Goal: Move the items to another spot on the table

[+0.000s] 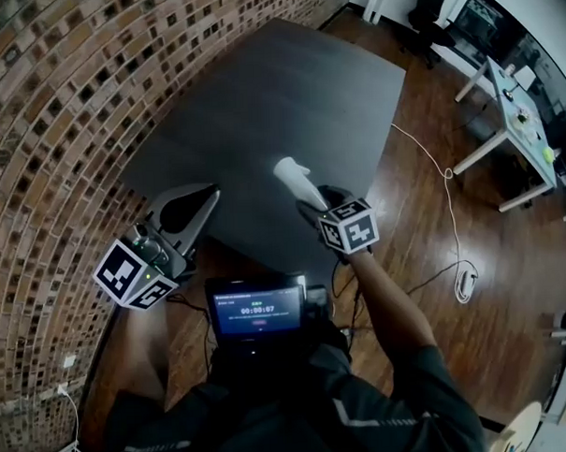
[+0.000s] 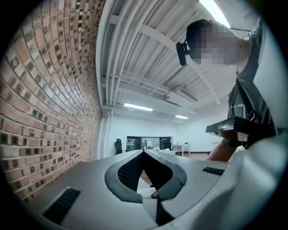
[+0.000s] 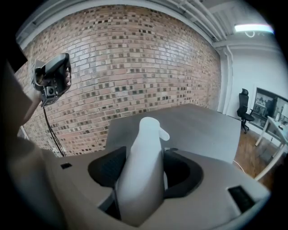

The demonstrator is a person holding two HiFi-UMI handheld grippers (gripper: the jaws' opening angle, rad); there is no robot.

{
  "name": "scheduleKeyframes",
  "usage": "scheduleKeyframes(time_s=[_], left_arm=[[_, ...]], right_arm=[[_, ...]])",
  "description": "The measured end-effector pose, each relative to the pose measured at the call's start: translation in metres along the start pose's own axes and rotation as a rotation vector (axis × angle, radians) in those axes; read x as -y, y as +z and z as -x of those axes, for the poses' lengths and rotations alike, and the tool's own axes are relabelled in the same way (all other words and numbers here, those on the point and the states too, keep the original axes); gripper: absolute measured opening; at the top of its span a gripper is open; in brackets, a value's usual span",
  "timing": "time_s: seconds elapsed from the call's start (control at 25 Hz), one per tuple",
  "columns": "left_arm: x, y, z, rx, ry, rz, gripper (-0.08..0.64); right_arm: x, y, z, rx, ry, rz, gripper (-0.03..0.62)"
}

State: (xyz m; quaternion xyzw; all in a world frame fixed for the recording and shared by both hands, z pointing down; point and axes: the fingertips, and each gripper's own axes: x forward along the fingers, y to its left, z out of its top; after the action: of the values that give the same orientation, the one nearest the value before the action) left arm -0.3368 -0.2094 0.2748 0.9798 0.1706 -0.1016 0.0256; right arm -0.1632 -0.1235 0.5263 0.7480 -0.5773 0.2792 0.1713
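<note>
A white spray bottle [image 1: 293,178] is clamped between the jaws of my right gripper [image 1: 310,202], above the near edge of the dark grey table [image 1: 286,89]. In the right gripper view the bottle [image 3: 144,166] fills the gap between the pads, nozzle end pointing away from the right gripper [image 3: 145,155]. My left gripper [image 1: 202,198] hangs over the table's near left corner with its tips together and nothing in them. In the left gripper view the left gripper [image 2: 143,152] points up towards the ceiling. No other item shows on the tabletop.
A brick wall [image 1: 53,109] runs along the table's left side. A screen with a timer [image 1: 258,308] sits at the person's chest. A white cable [image 1: 447,194] lies on the wood floor to the right, with a white desk [image 1: 517,116] beyond it.
</note>
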Motion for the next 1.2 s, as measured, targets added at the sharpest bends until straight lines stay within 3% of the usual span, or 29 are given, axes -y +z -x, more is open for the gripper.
scheduleKeyframes(time_s=[0.32, 0.64, 0.92, 1.2], left_arm=[[0.058, -0.019, -0.082, -0.05, 0.067, -0.06, 0.002], [0.122, -0.039, -0.163, -0.06, 0.157, -0.06, 0.002], [0.162, -0.044, -0.224, -0.043, 0.125, -0.039, 0.002], [0.193, -0.052, -0.293, -0.041, 0.035, -0.014, 0.002]], right_arm=[[0.066, -0.027, 0.058, 0.016, 0.077, 0.063, 0.265], [0.141, -0.047, 0.098, 0.04, 0.161, 0.134, 0.265], [0.195, -0.052, 0.129, 0.072, 0.155, 0.135, 0.265], [0.256, -0.057, 0.152, 0.087, 0.107, 0.104, 0.265]])
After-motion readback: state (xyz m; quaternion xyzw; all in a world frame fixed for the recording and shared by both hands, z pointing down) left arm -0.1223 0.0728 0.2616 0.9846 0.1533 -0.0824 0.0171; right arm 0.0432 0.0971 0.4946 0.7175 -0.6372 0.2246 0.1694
